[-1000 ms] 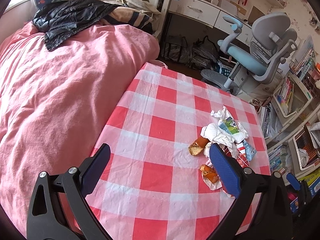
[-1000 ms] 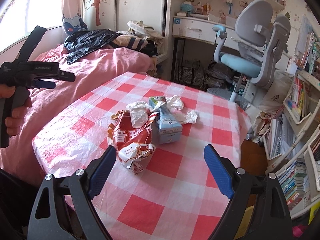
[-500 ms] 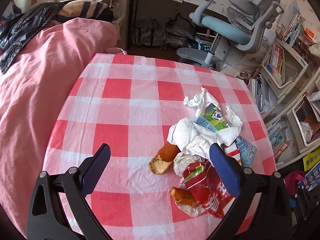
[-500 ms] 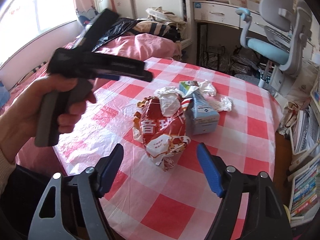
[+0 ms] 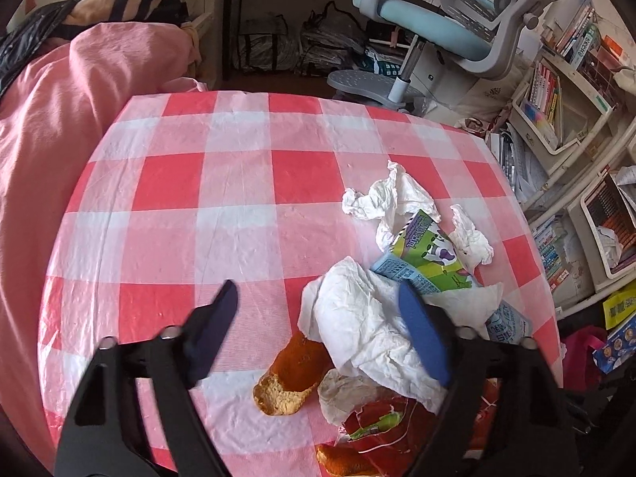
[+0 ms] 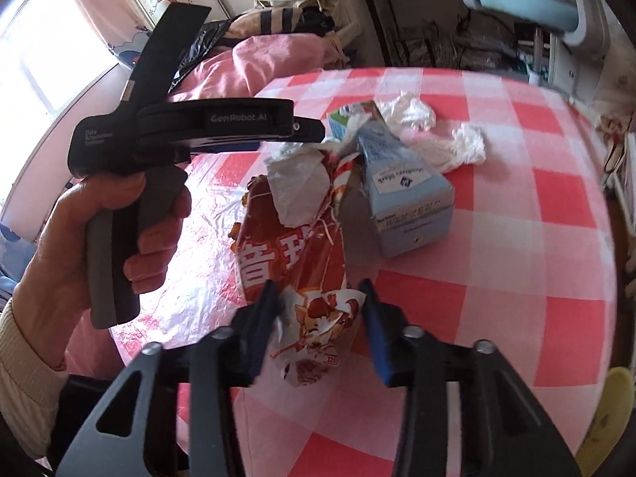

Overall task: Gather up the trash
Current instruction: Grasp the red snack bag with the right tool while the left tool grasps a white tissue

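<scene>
The table (image 5: 238, 183), under a red-and-white checked cloth, is bare across its far and bed-side parts; the trash sits bunched toward the side nearest the bookshelves (image 5: 556, 91). A pink bed (image 5: 47, 127) runs right along one table edge, and an office chair (image 5: 457, 28) stands beyond the far edge.

The left hand-held gripper (image 5: 318, 310) hangs over the pile with its jaws closing; a crumpled white tissue (image 5: 357, 318) lies between them, the right pad at the tissue's edge, the left pad over bare cloth. Orange peel (image 5: 290, 377) lies just below the tissue, and a green-and-blue carton (image 5: 425, 254) rests beside more wadded tissue (image 5: 393, 198).

The right hand-held gripper (image 6: 318, 310) is closing its jaws around the near end of a torn red snack bag (image 6: 294, 254), the pads just at its sides. A flattened pale blue carton (image 6: 405, 194) leans against the bag. A hand (image 6: 99, 246) holds the left tool's grip beside the bag, over the table's bed-side edge.
</scene>
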A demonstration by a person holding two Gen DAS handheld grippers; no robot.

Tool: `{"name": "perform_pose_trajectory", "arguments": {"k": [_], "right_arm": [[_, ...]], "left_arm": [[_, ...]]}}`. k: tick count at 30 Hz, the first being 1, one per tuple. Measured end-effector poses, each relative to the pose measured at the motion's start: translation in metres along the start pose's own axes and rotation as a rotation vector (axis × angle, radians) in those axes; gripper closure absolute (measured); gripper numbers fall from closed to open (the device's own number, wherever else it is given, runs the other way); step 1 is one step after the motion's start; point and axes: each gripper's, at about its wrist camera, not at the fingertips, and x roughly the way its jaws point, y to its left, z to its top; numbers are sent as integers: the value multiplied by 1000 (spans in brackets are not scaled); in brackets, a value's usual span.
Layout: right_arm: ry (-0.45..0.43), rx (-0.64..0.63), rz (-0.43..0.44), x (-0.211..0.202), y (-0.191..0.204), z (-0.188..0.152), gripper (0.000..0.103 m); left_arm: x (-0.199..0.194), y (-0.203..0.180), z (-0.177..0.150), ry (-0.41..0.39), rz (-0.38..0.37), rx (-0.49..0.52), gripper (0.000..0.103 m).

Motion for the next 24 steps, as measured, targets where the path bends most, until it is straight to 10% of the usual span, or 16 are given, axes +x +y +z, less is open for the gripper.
{"name": "perform_pose_trajectory", "arguments": {"k": [2, 5, 24], "right_arm": [[-5, -12, 8, -2, 3, 0, 76], [-31, -55, -4, -11, 13, -2, 79], [-248, -165, -95, -87, 27, -23, 80]], "left_arm": [[5, 2, -1, 25, -35, -12, 84], [-8, 7, -1, -13, -51, -35, 96], [-151, 51, -61, -237, -73, -126, 97]]}}
